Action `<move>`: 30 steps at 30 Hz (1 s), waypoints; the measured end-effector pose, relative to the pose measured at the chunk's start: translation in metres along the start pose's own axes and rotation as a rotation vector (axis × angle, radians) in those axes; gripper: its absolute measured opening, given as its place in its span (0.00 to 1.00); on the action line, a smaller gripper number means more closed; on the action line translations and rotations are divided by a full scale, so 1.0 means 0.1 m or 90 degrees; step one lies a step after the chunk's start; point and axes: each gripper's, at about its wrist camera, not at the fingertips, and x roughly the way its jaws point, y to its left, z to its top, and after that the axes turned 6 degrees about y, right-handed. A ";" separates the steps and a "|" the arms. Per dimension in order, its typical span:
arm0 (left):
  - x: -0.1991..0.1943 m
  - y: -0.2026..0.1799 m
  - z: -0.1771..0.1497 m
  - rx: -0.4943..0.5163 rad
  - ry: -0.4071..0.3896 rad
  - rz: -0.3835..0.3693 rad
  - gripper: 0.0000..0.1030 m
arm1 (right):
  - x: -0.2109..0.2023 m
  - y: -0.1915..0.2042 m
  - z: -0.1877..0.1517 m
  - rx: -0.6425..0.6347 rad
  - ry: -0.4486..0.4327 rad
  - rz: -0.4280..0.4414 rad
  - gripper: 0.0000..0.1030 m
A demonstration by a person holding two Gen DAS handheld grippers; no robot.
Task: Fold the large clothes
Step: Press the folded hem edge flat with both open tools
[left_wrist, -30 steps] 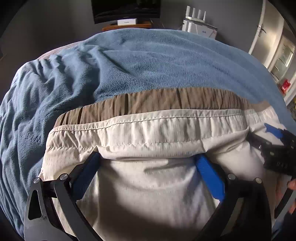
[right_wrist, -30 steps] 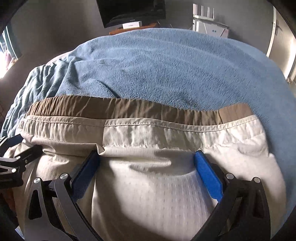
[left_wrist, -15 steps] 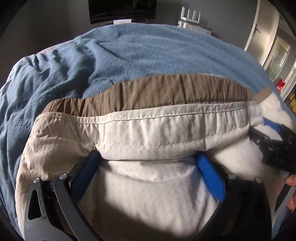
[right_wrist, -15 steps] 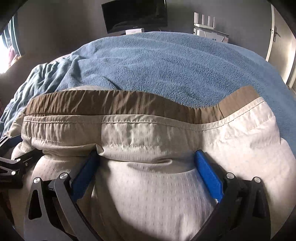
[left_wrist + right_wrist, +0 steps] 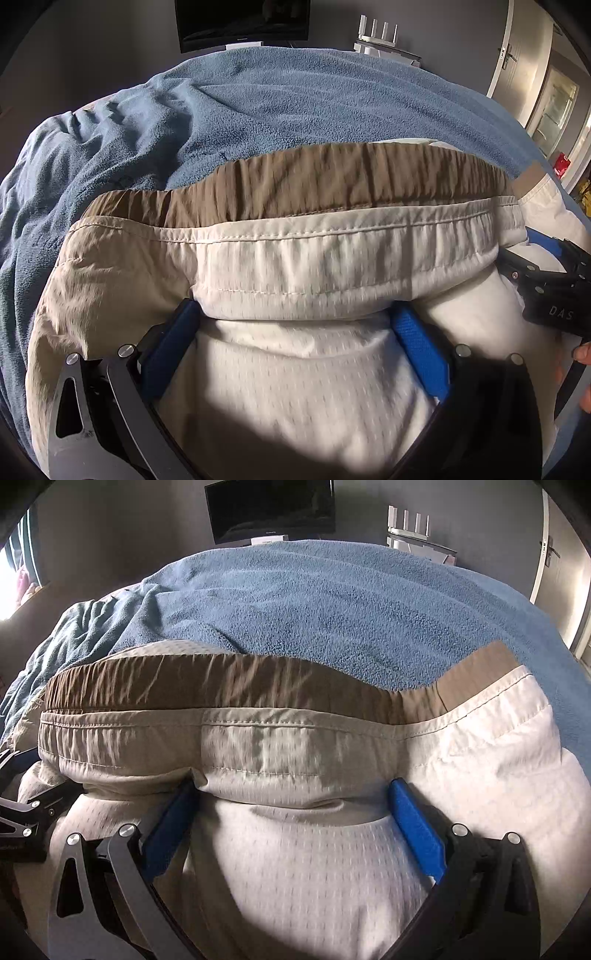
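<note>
A pair of cream trousers with a brown inner waistband fills the near part of both views, over a blue blanket. My left gripper has its blue pads spread wide, with the waistband fabric bunched between and over them. My right gripper stands the same way on the trousers, brown band beyond. The right gripper also shows at the right edge of the left wrist view. The left one shows at the left edge of the right wrist view.
The blue blanket covers a bed that runs away from me, rumpled at the left. A dark television and a white router stand at the far wall. A door is at the right.
The waistband has risen and come toward the cameras. More of the brown inner band shows, and a cream layer appears behind it. Both grippers keep the same wide spread.
</note>
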 end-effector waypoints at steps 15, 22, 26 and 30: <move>-0.01 -0.01 -0.03 -0.001 -0.006 0.000 0.95 | 0.00 0.00 -0.01 0.000 -0.002 0.001 0.94; -0.01 0.00 -0.04 -0.001 -0.012 0.000 0.95 | -0.01 -0.01 -0.02 0.001 -0.006 0.002 0.94; -0.02 0.00 -0.07 -0.002 -0.026 -0.001 0.95 | -0.05 -0.03 -0.06 0.004 -0.022 0.008 0.94; -0.06 0.03 -0.14 -0.005 -0.056 -0.011 0.95 | -0.15 -0.02 -0.12 0.010 -0.057 0.007 0.94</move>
